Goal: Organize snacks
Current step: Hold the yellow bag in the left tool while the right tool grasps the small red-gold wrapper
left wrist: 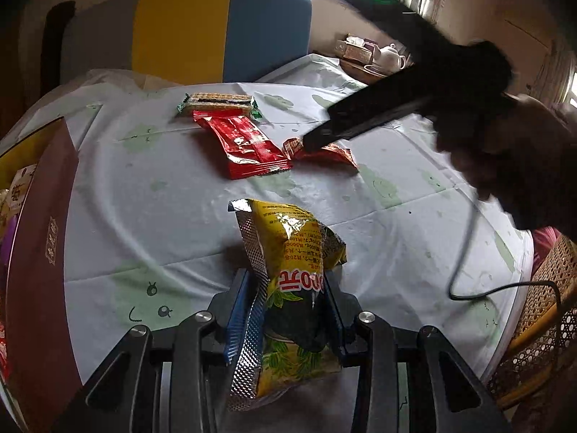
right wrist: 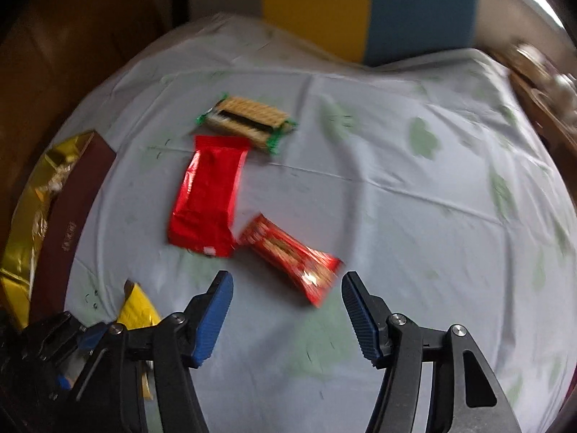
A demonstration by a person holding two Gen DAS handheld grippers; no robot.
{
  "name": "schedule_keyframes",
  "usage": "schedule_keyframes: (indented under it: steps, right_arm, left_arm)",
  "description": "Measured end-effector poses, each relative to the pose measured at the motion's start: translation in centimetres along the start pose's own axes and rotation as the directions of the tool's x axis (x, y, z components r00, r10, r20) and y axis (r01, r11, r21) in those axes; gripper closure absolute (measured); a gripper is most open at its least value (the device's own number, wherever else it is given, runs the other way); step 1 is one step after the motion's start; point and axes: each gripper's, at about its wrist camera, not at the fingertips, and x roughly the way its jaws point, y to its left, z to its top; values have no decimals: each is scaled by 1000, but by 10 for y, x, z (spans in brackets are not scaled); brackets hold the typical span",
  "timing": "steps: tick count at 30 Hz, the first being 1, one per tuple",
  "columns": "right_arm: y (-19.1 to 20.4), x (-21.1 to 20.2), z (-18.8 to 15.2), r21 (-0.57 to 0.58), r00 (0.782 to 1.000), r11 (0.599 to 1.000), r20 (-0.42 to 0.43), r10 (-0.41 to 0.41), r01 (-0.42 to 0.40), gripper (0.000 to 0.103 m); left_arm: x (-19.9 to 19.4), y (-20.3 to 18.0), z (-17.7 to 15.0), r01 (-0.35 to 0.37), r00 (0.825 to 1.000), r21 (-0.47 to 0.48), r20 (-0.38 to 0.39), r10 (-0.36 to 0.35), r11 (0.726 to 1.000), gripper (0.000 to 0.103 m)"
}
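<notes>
Three snacks lie loose on the surface (right wrist: 396, 198): biscuit pack (right wrist: 249, 122), red packet (right wrist: 205, 198), orange-red wrapper (right wrist: 292, 259) under the empty, half-open right gripper (right wrist: 286, 306); left gripper (left wrist: 288, 310) clamps the yellow bag (left wrist: 292, 252), not yet in the box (left wrist: 39, 252).

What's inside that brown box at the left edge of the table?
The brown box has gold lining and some pale wrapped snacks showing; its wall and the picture edge hide the rest.
</notes>
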Motion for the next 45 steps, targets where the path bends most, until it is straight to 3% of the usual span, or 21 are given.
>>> schedule_keyframes:
  steps: [3, 5, 7, 9, 10, 11, 14, 21, 27, 33, 45]
  right_arm:
    - [12, 22, 19, -75, 999, 996, -30, -40, 38, 39]
    - [15, 32, 25, -94, 998, 996, -54, -17, 12, 33]
    - [17, 43, 27, -107, 996, 994, -82, -17, 8, 33]
    - [19, 47, 23, -125, 994, 992, -106, -38, 24, 49]
    - [19, 43, 21, -124, 995, 992, -96, -22, 10, 69]
    - [18, 40, 16, -119, 995, 993, -104, -13, 0, 81]
    - [14, 32, -2, -106, 991, 994, -128, -47, 33, 81]
    - [0, 14, -51, 7, 996, 999, -78, 41, -41, 79]
    - [-6, 15, -57, -30, 998, 999, -56, 41, -42, 78]
    - [16, 13, -60, -94, 999, 995, -41, -34, 30, 79]
    - [21, 14, -62, -129, 999, 991, -29, -44, 40, 78]
  left_arm:
    - [0, 0, 0, 3, 1000, -3, 0, -3, 1000, 64]
    - [0, 1, 0, 5, 1000, -6, 1, -5, 1000, 64]
    - [0, 1, 0, 6, 1000, -6, 3, -6, 1000, 63]
    - [0, 1, -1, 9, 1000, -7, 5, -9, 1000, 64]
    - [0, 1, -1, 9, 1000, -9, 6, -9, 1000, 64]
    - [-1, 1, -1, 8, 1000, -9, 8, -8, 1000, 64]
    - [0, 2, -2, 9, 1000, -13, 13, -9, 1000, 64]
    - [-1, -1, 0, -11, 1000, -3, 2, 11, 1000, 63]
    - [0, -6, 2, -40, 999, 5, -17, 40, 999, 66]
    - [-1, -7, 4, -58, 997, 0, -43, 58, 998, 70]
    - [-17, -7, 6, -107, 991, -25, -81, 104, 994, 75]
